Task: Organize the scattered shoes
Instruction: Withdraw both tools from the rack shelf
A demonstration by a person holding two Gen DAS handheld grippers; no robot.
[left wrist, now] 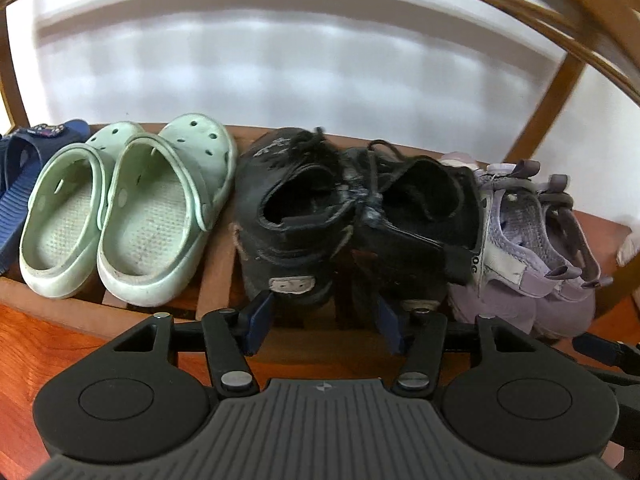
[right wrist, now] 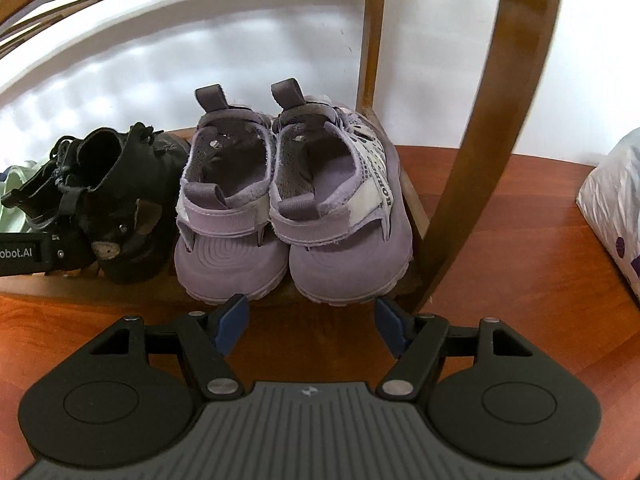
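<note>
Shoes stand in a row, heels toward me, on the bottom wooden shelf [left wrist: 216, 272] of a rack. From the left: a navy slide [left wrist: 24, 168], a pair of mint green clogs [left wrist: 132, 208], two black lace-up shoes [left wrist: 344, 216] and a pair of lilac sandals [right wrist: 292, 204]. My left gripper [left wrist: 324, 324] is open just behind the heels of the black shoes, holding nothing. My right gripper [right wrist: 310, 326] is open just behind the heels of the lilac sandals [left wrist: 536, 248], also holding nothing. The left gripper's body [right wrist: 28, 254] shows at the left edge of the right wrist view.
The rack's curved wooden side frame [right wrist: 488, 152] rises right of the lilac sandals. A white plastic bag [right wrist: 616, 204] lies on the reddish wood floor [right wrist: 520, 280] further right. A white wall [left wrist: 304, 68] closes the back of the shelf.
</note>
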